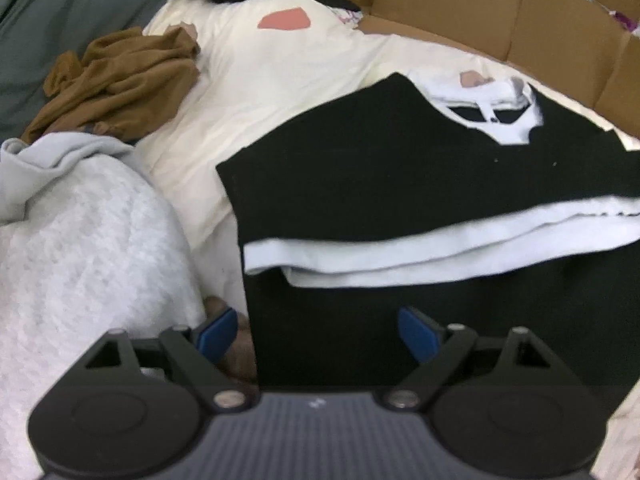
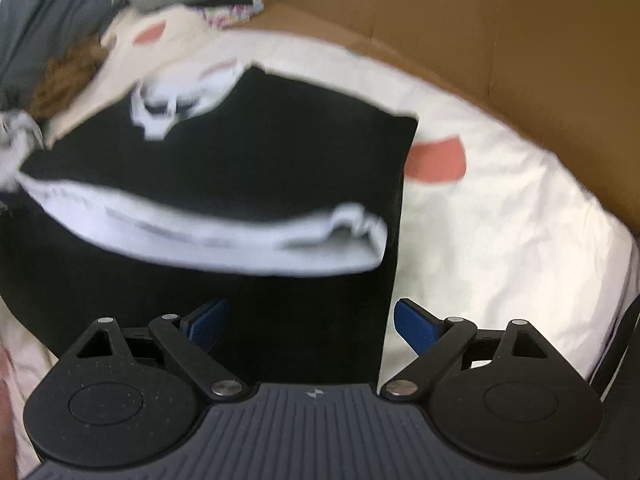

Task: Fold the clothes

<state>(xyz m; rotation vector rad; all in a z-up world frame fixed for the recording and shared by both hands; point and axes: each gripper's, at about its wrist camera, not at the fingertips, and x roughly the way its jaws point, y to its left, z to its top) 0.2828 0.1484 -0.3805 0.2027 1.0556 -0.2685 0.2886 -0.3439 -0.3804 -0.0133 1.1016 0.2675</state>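
Cream bedding (image 1: 280,92) with coral patches, cardboard (image 1: 460,4) behind, and the black-and-white T-shirt (image 1: 400,168) lies folded flat on it. Left gripper (image 1: 318,336) hangs over its near left edge, jaws wide apart, gripping nothing; right gripper (image 2: 310,326) likewise straddles the near right edge, holding nothing.

Right claw (image 2: 310,326) spread wide, empty, above folded black garment (image 2: 248,168) on cream sheet (image 2: 500,240); cardboard wall (image 2: 500,40) behind.
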